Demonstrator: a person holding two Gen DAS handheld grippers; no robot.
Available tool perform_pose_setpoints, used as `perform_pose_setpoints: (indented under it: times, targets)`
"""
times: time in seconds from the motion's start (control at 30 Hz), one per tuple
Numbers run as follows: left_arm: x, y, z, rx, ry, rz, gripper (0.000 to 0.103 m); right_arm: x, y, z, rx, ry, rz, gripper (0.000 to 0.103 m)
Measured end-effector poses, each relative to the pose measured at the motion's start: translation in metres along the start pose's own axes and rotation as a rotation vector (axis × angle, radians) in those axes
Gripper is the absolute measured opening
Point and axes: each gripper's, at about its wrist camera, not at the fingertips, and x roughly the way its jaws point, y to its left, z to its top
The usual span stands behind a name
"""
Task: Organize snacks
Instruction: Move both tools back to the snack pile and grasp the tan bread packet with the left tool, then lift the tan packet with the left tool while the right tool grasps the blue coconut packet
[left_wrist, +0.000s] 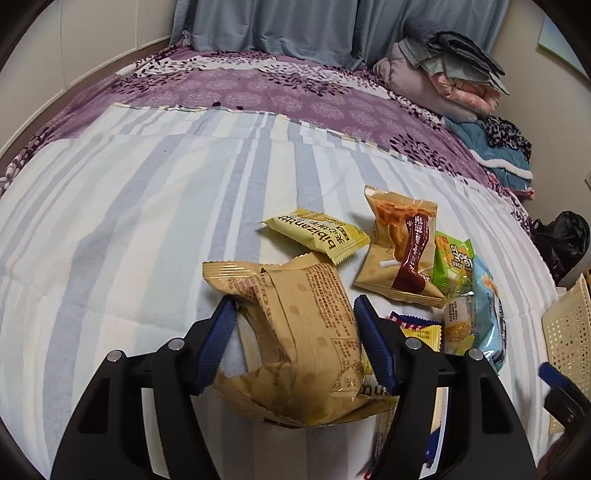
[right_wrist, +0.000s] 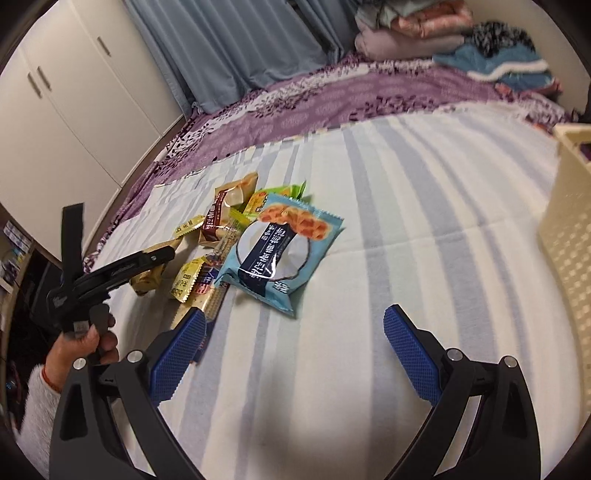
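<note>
While the left gripper (left_wrist: 295, 339) presses its ribbed blue pads (left_wrist: 218, 343) against both sides of a tan snack packet (left_wrist: 295, 332), the crinkled foil of that packet buckles between them, its printed back facing up and its serrated end seams splayed front and rear. The packet sits at the near edge of the snack pile, on a soft striped blanket (left_wrist: 129, 221) in pale grey, cream and white bands.

Just beyond it lies a flat yellow "bibizan" wafer packet (left_wrist: 317, 234) with zigzag ends. To its right lies a puffy beige pastry packet (left_wrist: 402, 251) with a dark red label band, and touching that, a bright green packet (left_wrist: 452, 264). A glossy light-blue bag (left_wrist: 487, 314) lies at the right of the heap, overlapping a small clear-windowed packet (left_wrist: 458, 321) of yellow crumbly snack. A small yellow packet (left_wrist: 424, 332) is partly hidden behind the right finger.

The right gripper (right_wrist: 295, 350) hovers over bare blanket with its knurled blue pads (right_wrist: 177, 354) spread wide, nothing between them. Ahead of it, the light-blue bag shows a white coconut picture and orange biscuit pieces. A cream plastic basket (right_wrist: 569, 229) with a perforated lattice wall stands at the right, well apart from the pile.

In the right wrist view the person's hand (right_wrist: 88, 343), in a fuzzy white sleeve, holds the black handle of the left gripper. A purple floral bedspread (left_wrist: 258, 88) and blue-grey curtains (left_wrist: 277, 26) lie behind, with folded quilts (left_wrist: 450, 77) stacked in the corner.
</note>
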Motion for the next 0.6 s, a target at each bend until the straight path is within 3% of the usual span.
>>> perform_pose_setpoints:
  times: [0.17,0.23,0.27,0.5,0.6]
  targets:
    - [-0.024,0.009,-0.003,-0.011,-0.041,-0.005,0.067,0.038,0.003,0.011,0.076,0.056,0.051,0.096]
    - [-0.035,0.013,-0.005,-0.017,-0.054,-0.012,0.058,0.05,0.006,0.018,0.1,0.058,0.05,0.096]
    - [-0.04,0.015,-0.006,-0.023,-0.06,-0.012,0.058,0.055,0.008,0.021,0.101,0.055,0.047,0.096]
    - [-0.061,0.024,-0.005,-0.034,-0.099,-0.01,0.058,0.082,0.024,0.038,0.032,0.056,-0.007,0.096]
    - [-0.061,0.025,-0.002,-0.033,-0.095,-0.01,0.059,0.088,0.026,0.037,0.002,0.067,-0.032,0.086]
